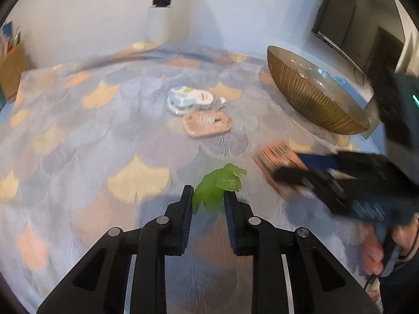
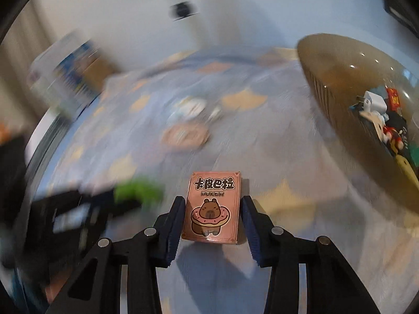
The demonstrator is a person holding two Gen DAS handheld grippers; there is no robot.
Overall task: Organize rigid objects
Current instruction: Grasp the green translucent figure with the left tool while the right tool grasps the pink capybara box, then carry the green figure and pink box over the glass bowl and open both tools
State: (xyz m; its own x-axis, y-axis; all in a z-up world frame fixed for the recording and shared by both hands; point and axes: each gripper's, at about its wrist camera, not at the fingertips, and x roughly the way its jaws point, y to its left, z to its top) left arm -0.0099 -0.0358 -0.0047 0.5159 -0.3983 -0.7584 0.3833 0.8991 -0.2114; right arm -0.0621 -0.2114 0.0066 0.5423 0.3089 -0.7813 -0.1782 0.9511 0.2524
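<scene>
At the lower centre of your left wrist view, the left gripper point(image 1: 208, 196) has its jaws drawn narrow on a green translucent toy point(image 1: 218, 183), both pads pressing its lower part while the rest sticks out past the fingertips toward mid-frame. In the lower centre of your right wrist view, the right gripper point(image 2: 213, 206) brackets a pink poker card box point(image 2: 213, 206) with a capybara in a doughnut ring printed on it. The left pad sits against the box edge; on the right a thin gap seems to remain, so you cannot yet count that as a firm hold.

Both things lie low over the scallop-patterned tablecloth point(image 1: 78, 136). The ribbed gold bowl point(image 1: 309, 96) stands at the upper right of both views and already holds small items, so it looks like the place things are being gathered. Two flat packaged items, a pale blue and white one point(image 1: 193, 99) and a pink one point(image 1: 207, 124), lie untouched mid-frame beyond the toy.

You appear to be at the grasp step with both hands at once. Next, finish closing on the card box, then lift each piece clear of the cloth and carry it up and right to the bowl. The toy is held by one end only, so it may swing as you raise it.
</scene>
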